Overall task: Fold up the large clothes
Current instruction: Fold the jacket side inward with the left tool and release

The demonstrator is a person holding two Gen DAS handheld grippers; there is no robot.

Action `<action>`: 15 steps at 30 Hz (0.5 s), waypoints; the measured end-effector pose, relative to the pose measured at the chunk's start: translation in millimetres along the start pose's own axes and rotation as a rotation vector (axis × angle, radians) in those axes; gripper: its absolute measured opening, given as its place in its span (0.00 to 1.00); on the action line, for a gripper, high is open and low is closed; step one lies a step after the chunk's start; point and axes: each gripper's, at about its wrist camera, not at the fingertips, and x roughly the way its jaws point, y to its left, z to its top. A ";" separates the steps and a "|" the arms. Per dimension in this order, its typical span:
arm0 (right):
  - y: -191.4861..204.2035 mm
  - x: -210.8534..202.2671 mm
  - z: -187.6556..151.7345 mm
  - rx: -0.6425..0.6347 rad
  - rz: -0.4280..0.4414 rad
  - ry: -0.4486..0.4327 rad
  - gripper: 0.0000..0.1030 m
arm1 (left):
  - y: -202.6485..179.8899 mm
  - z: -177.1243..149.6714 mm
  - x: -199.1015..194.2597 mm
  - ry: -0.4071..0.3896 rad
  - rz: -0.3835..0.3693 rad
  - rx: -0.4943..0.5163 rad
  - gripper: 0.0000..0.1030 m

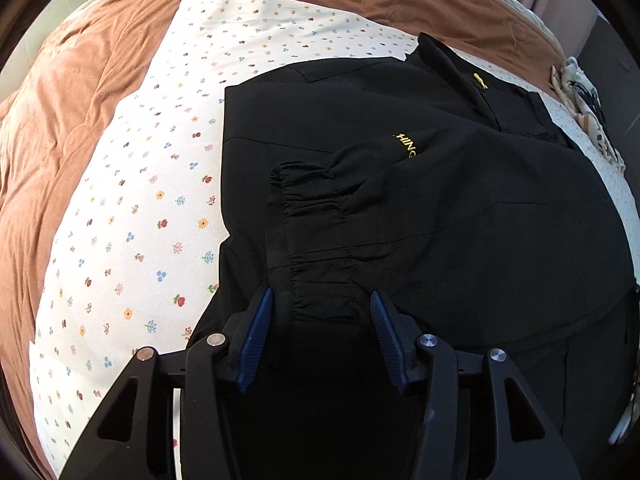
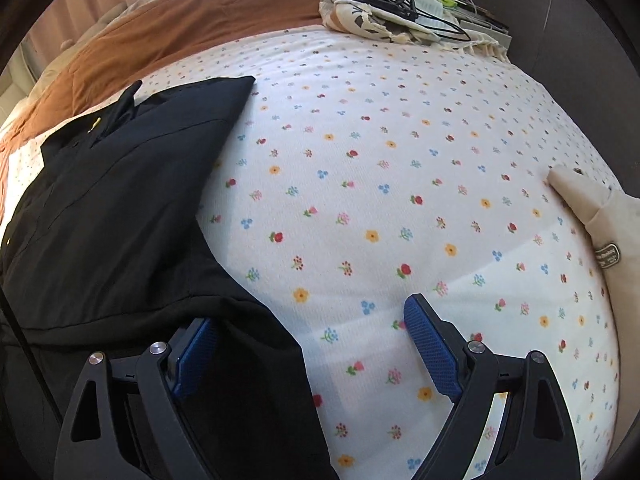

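A black jacket (image 1: 440,200) with yellow lettering lies on the flowered sheet (image 1: 140,220), a sleeve with an elastic cuff (image 1: 308,196) folded across its body. My left gripper (image 1: 322,304) is open, its blue pads on either side of the gathered hem band. In the right wrist view the jacket (image 2: 112,208) lies at the left. My right gripper (image 2: 310,320) is wide open, with the jacket's lower right corner between its jaws; the left pad (image 2: 196,356) is partly hidden by the black cloth, the right pad (image 2: 432,348) is over bare sheet.
A brown quilt (image 1: 80,92) covers the far side of the bed. A pile of patterned cloth with black cables (image 2: 400,4) sits at the bed's far edge. A beige garment with a label (image 2: 600,224) lies at the right edge. A dark wall stands beyond.
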 end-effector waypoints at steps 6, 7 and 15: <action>-4.5 -32.7 -4.8 -0.017 0.044 -0.034 0.85 | -1.8 -0.1 -35.3 -0.068 0.016 -0.005 0.52; -6.7 -38.6 -7.3 -0.019 0.055 -0.040 0.85 | -0.7 -0.2 -43.0 -0.080 0.005 -0.009 0.59; -28.7 -93.1 -37.1 -0.011 0.173 -0.078 0.85 | 5.9 -25.6 -111.3 -0.162 -0.089 -0.038 0.85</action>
